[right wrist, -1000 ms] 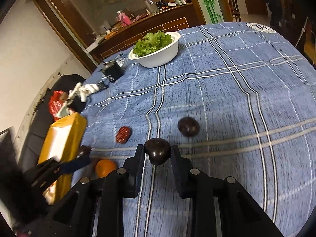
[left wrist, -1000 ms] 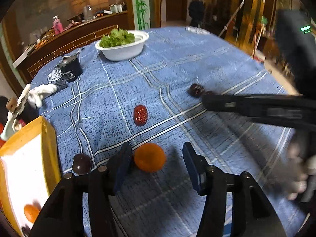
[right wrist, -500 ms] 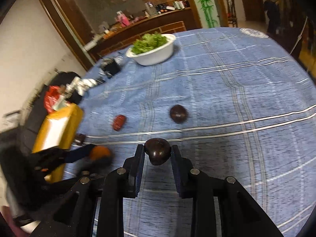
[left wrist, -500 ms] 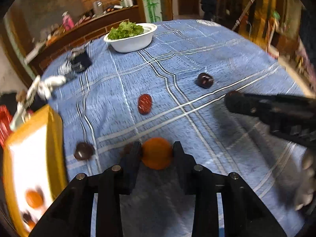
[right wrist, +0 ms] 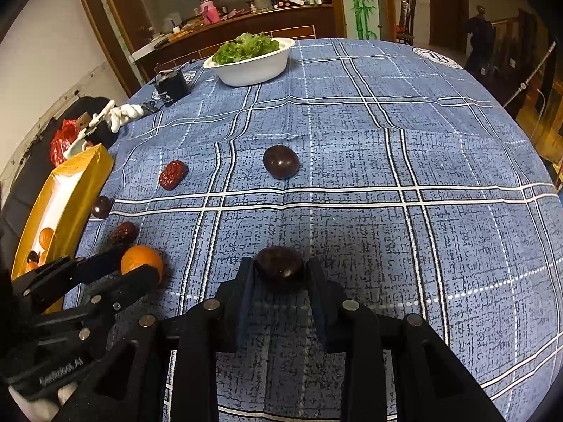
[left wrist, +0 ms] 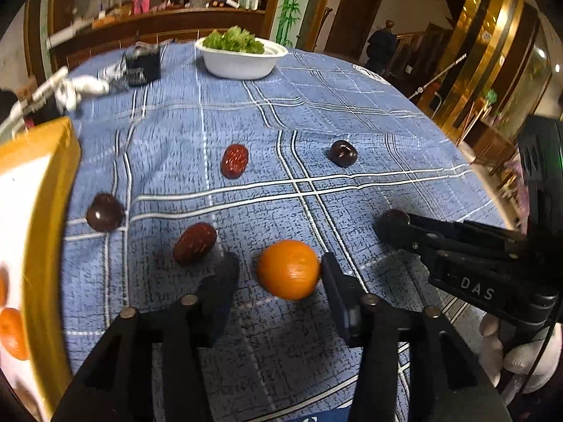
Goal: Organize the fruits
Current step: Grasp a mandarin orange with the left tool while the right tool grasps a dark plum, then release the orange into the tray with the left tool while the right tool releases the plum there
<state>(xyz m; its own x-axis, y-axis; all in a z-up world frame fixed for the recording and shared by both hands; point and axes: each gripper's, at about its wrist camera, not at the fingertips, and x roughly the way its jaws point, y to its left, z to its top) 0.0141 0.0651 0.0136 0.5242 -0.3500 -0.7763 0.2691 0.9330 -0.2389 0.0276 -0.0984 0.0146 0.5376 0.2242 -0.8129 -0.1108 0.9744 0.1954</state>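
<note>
An orange (left wrist: 288,269) lies on the blue plaid cloth between the fingers of my left gripper (left wrist: 279,274), which is open; the right finger touches it, the left stands apart. My right gripper (right wrist: 279,270) is shut on a dark plum (right wrist: 279,263) just above the cloth, and shows at the right of the left wrist view (left wrist: 394,221). Loose on the cloth lie another dark plum (right wrist: 280,161), two red dates (left wrist: 234,160) (left wrist: 194,242) and a small dark fruit (left wrist: 104,212). A yellow box (right wrist: 67,197) at the left holds oranges.
A white bowl of lettuce (right wrist: 253,58) stands at the far side of the table. A black box (right wrist: 171,86) and a white glove (right wrist: 125,114) lie at the far left. The table edge (right wrist: 527,133) curves round on the right.
My left gripper was shut on the orange half a second ago; its fingers have now opened and the orange rests on the cloth. A second red date has come into view. The right gripper keeps its plum.
</note>
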